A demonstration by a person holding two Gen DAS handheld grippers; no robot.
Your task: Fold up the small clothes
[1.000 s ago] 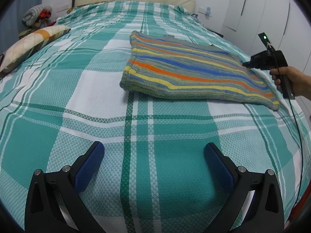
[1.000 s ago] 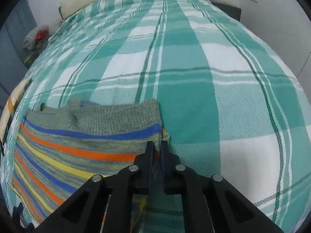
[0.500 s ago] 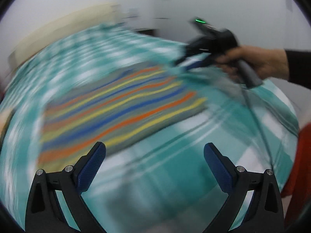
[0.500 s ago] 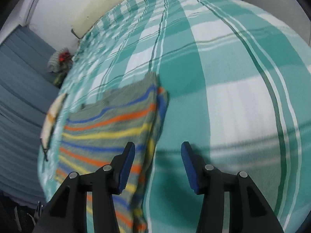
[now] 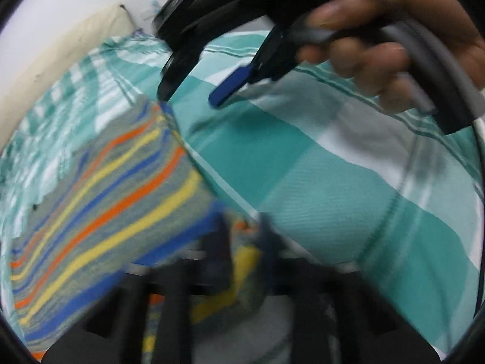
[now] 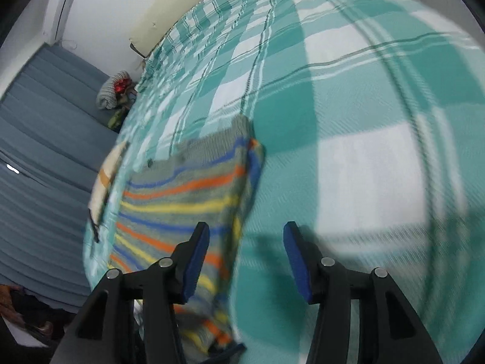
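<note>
A folded striped knit garment (image 5: 103,200), grey with orange, yellow and blue bands, lies on the teal plaid bed. My left gripper (image 5: 242,242) is closed on its near corner; the view is blurred. The garment also shows in the right wrist view (image 6: 188,194). My right gripper (image 6: 245,257) is open and empty, held above the garment's right edge; it also appears in the left wrist view (image 5: 209,69), in a hand at the top.
The teal and white plaid bedspread (image 6: 363,121) covers the bed. A cream headboard (image 6: 182,3) stands at the far end. A pillow (image 6: 106,176) lies left of the garment. A bundle of clothes (image 6: 113,91) sits beside blue-grey curtains (image 6: 45,151).
My right gripper let go of the garment corner, opened and lifted away. My left gripper swung over to the garment's near corner and closed on it.
</note>
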